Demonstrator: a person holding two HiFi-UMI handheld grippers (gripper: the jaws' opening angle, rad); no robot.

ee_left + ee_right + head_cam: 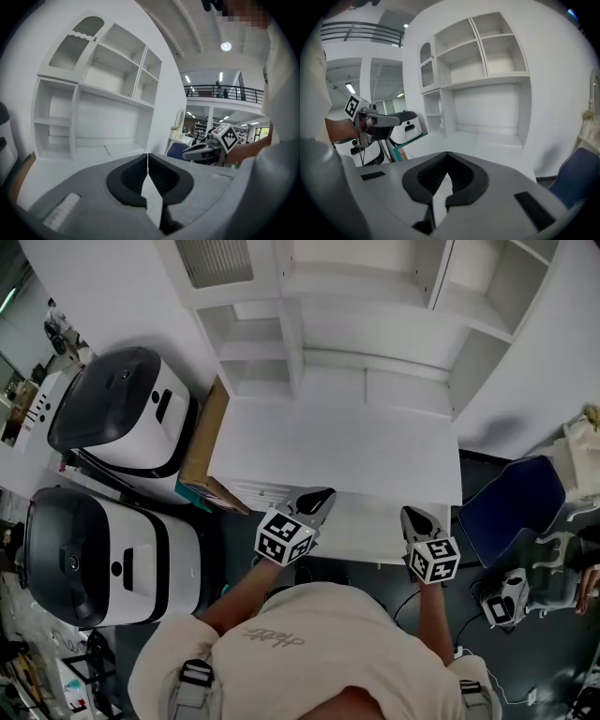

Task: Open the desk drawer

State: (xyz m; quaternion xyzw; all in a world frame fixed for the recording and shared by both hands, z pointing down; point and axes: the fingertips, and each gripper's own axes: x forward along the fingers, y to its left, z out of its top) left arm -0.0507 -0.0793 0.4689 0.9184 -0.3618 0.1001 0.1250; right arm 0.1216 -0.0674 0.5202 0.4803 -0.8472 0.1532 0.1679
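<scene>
Fingers (pixel 131 178) meet; left gripper (pixel 322 496), right gripper (pixel 413 515) above desk (pixel 328 442).

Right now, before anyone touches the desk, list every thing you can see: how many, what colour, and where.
desk: one, white, centre.
shelf unit: one, white, standing at the back of the desk.
drawer: one, white, under the desk's front edge.
machines: two, white with black tops, left of the desk.
board: one, brown with a teal edge, between the desk and the farther machine.
chair: one, dark blue, right of the desk.
person's shirt: one, beige, bottom of the head view.
left gripper: one, grey, in front of the drawer, fingers shut on nothing.
right gripper: one, grey, beside it, fingers shut on nothing.
</scene>
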